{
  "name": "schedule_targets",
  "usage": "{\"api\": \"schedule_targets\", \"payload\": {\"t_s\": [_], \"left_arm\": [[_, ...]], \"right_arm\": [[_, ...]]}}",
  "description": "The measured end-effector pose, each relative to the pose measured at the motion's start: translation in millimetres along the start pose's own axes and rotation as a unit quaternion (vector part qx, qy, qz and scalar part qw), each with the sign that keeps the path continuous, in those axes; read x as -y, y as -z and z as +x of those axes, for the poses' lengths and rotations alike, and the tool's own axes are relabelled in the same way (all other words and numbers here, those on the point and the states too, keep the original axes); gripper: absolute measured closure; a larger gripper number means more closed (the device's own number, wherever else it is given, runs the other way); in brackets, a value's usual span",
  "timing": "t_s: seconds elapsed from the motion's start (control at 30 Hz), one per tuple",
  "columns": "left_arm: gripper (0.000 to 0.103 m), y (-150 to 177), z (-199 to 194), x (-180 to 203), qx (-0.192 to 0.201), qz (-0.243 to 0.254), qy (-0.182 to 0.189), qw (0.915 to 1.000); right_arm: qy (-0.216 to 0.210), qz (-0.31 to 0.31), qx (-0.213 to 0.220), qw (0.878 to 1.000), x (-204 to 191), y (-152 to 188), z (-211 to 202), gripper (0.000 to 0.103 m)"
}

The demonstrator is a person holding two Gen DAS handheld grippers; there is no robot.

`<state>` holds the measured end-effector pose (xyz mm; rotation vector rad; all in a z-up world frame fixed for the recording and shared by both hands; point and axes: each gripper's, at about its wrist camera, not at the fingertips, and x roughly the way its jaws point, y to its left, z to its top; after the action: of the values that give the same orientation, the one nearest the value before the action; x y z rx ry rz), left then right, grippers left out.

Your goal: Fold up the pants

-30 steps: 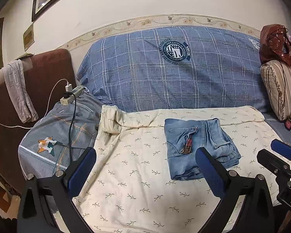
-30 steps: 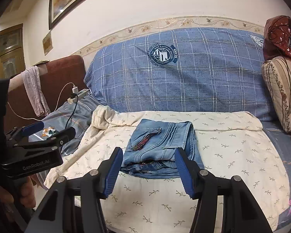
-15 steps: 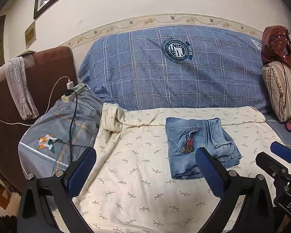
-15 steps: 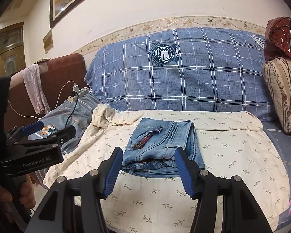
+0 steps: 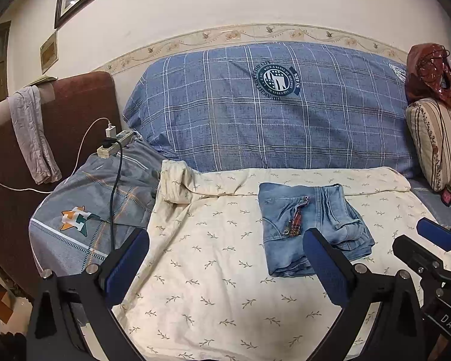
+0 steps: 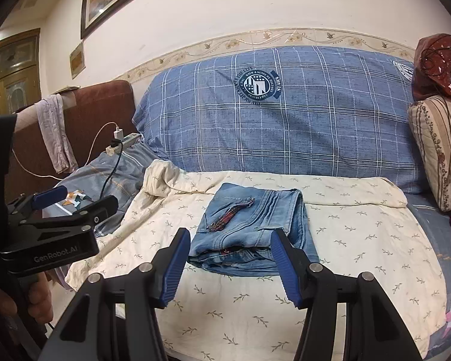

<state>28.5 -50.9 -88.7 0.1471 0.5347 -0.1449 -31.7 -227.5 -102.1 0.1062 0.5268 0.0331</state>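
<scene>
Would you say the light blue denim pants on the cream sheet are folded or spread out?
Folded: the light blue denim pants lie as a compact rectangular stack, with layered edges visible at the near end.

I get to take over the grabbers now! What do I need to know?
Left gripper: open, holding nothing, hovering over the cream leaf-print sheet.
Right gripper: open, empty, just in front of the pants.
The light blue denim pants lie folded in a compact stack on the sheet, with a red plaid strap on top.
Done: the folding looks finished.
Left: probably nothing, maybe neaten the edges.
</scene>
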Motion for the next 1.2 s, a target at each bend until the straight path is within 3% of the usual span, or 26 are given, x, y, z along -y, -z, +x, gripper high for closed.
{"api": "schedule_targets", "payload": {"t_s": [1.2], "left_arm": [[0.001,1.2,7.7,-46.3,0.000,-0.044,0.019,0.9988]], "right_arm": [[-0.008,-0.044,-0.011,0.999,-51.3,-14.8,25.5,0.043]]}}
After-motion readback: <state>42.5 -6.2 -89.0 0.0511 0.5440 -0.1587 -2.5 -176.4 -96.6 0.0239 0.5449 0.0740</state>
